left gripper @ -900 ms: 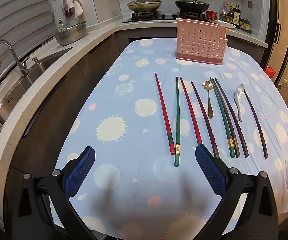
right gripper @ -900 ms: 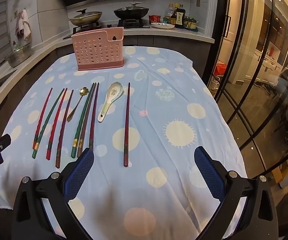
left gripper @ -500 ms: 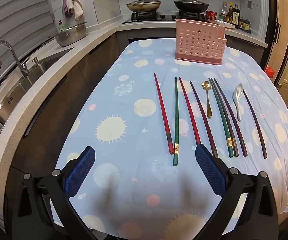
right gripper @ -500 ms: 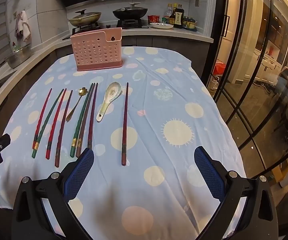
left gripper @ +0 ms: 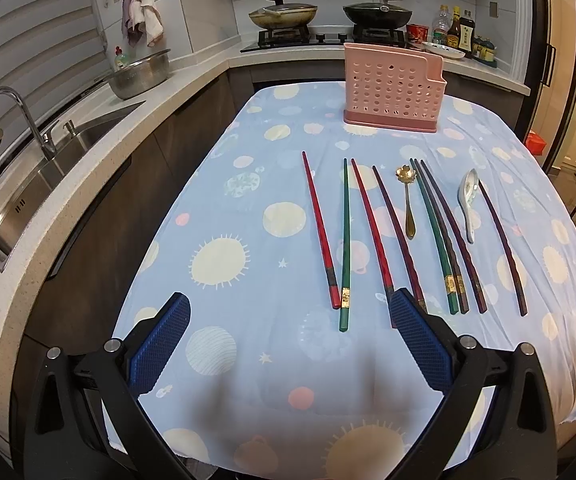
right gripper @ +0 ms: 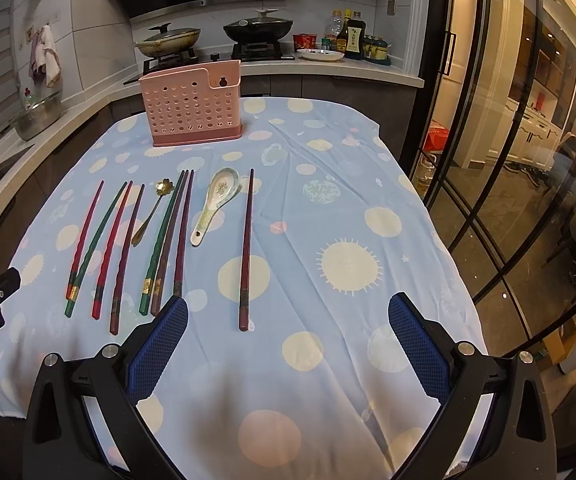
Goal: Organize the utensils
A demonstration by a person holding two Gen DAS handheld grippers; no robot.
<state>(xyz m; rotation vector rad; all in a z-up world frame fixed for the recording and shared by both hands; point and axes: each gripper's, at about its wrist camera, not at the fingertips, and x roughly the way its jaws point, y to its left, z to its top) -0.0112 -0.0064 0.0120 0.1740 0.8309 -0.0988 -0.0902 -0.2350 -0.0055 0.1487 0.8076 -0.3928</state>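
Several chopsticks lie side by side on the blue dotted tablecloth (left gripper: pixel 247 280): a red one (left gripper: pixel 320 232), a green one (left gripper: pixel 345 240), and dark ones to the right. A gold spoon (left gripper: pixel 406 204) and a white ceramic spoon (left gripper: pixel 470 200) lie among them. A pink perforated utensil holder (left gripper: pixel 394 88) stands at the far end, also in the right wrist view (right gripper: pixel 191 108). My left gripper (left gripper: pixel 288 340) is open and empty, just short of the chopsticks' near ends. My right gripper (right gripper: pixel 288 344) is open and empty, near a lone dark chopstick (right gripper: pixel 246 248).
A counter with a sink (left gripper: pixel 47 176) and a metal bowl (left gripper: pixel 139 74) runs along the left. A stove with two pans (left gripper: pixel 328 16) and bottles (left gripper: pixel 456 32) stands behind the table. Glass doors (right gripper: pixel 508 160) are on the right.
Both grippers have crept slightly forward toward the utensils. Nothing on the table has moved.
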